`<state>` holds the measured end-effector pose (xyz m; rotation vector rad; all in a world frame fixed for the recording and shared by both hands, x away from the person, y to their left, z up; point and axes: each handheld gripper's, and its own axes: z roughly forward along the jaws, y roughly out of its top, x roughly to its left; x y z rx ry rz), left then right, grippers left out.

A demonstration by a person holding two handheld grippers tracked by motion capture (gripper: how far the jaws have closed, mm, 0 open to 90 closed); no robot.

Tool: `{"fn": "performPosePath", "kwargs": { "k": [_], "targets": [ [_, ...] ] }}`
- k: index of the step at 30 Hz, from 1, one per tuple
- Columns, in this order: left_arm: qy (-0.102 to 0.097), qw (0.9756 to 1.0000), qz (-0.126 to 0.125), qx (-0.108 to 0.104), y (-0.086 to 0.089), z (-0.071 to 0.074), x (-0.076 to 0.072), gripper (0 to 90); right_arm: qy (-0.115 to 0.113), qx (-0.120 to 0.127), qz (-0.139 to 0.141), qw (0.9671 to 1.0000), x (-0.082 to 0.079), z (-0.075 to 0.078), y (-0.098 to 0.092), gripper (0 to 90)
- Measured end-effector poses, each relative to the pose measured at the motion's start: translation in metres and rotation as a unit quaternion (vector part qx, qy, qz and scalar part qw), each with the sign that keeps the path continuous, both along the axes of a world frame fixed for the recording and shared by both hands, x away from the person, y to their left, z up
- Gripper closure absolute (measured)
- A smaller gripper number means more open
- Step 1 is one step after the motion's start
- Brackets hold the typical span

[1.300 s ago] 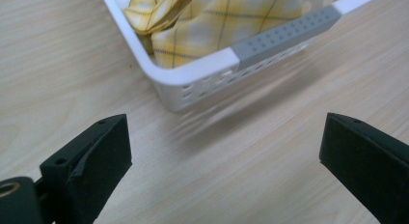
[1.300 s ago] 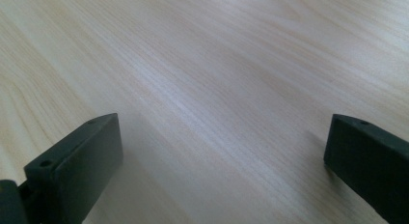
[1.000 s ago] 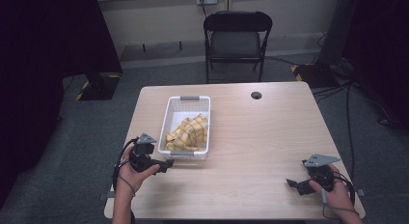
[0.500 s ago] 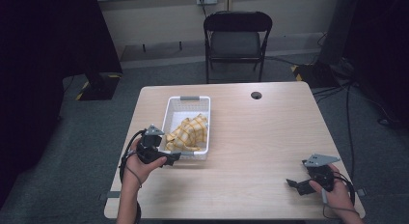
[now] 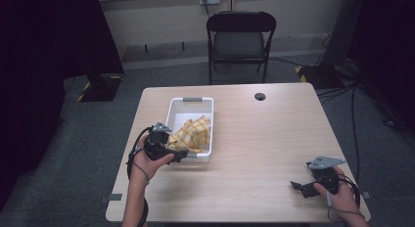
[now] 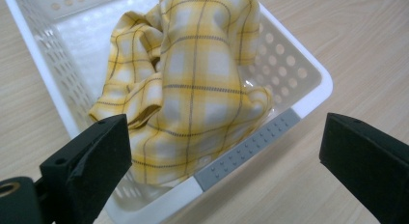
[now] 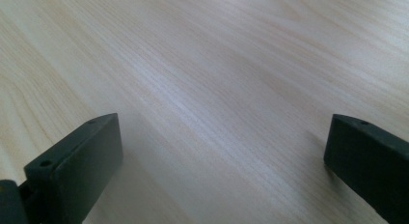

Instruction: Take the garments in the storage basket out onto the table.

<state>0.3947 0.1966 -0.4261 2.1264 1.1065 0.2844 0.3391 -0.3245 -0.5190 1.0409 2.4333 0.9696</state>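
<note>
One white basket [image 5: 191, 107] stands toward the left edge of the tabletop [image 5: 264, 139], holding one yellow checked cloth [image 5: 192, 133] bunched at its near end. Two grippers are in play, both with jaws wide and empty. The left gripper [image 5: 169, 151] hovers at the basket's near left corner, the cloth lying just ahead between its jaws. The right gripper [image 5: 306, 187] rests near the tabletop's near right corner, well apart from the basket.
</note>
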Motion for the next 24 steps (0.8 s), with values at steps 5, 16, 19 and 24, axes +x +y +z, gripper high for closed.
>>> {"fn": "performPosePath", "kwargs": {
  "k": [5, 16, 19, 24],
  "targets": [
    [0.001, 1.0, 0.0, -0.002, -0.004, -0.001, 0.006, 3.6, 0.0, 0.0, 0.0, 1.0, 0.0, 0.0, 0.0, 0.0],
    [0.01, 0.9999, -0.006, 0.008, -0.015, -0.005, 0.019, 3.6, 0.0, 0.0, 0.0, 1.0, 0.0, 0.0, 0.0, 0.0],
    [0.012, 0.9999, -0.007, 0.006, -0.018, -0.007, 0.022, 3.6, 0.0, 0.0, 0.0, 1.0, 0.0, 0.0, 0.0, 0.0],
    [0.017, 0.9997, -0.007, 0.014, -0.023, -0.011, 0.028, 3.7, 0.0, 0.0, 0.0, 1.0, 0.0, 0.0, 0.0, 0.0]
  ]
}}
